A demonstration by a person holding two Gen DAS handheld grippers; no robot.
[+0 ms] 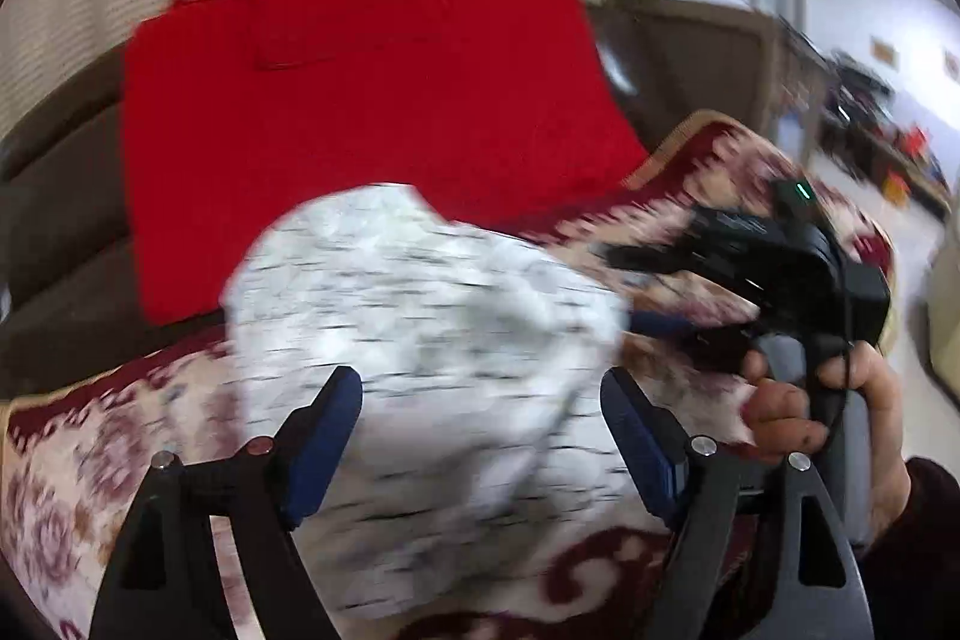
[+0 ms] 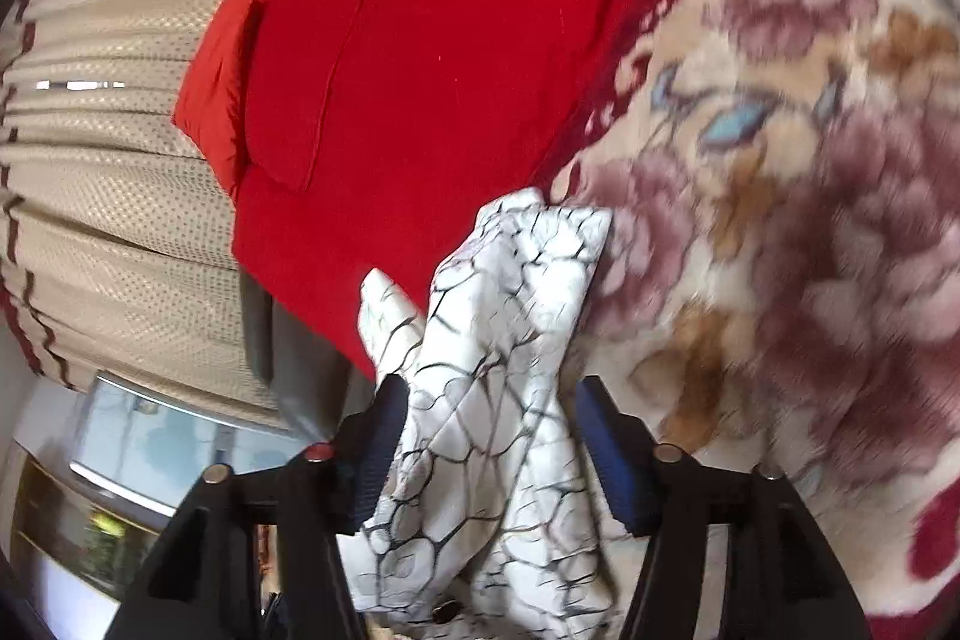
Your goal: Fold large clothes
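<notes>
Much of the left wrist view is smeared by blur, so the pattern of the white garment (image 1: pixel 420 340) is only grey streaks there, and its lower part is cut off by the frame. In the right wrist view the garment (image 2: pixel 498 400) is sharp: white cloth with thin dark crackle lines and a small dark button near the bottom edge.

The left gripper (image 1: pixel 480 430) stands wide open. The white cloth bulges between its blue pads (image 1: pixel 324 436), but I cannot see them pressing on it. The right gripper (image 2: pixel 486 448) is also open; the garment hangs in a bunched fold between its fingers, touching or nearly touching the left pad (image 2: pixel 378 448), with a gap to the other one. In the left wrist view the right gripper (image 1: pixel 780 268) shows as a black body held by a hand (image 1: pixel 834 412) with a dark sleeve.

The garment lies on a flowered blanket (image 2: pixel 780 160) in cream, mauve and dark red. Just beyond it is a red cloth (image 1: pixel 360 100) with a pocket, spread flat and touching the blanket's dark red border. Behind it hangs a beige curtain (image 2: pixel 120 190). A dark sofa edge (image 1: pixel 60 220) shows beside the red cloth. To the right, the room (image 1: pixel 870 100) opens far back, too blurred to read.
</notes>
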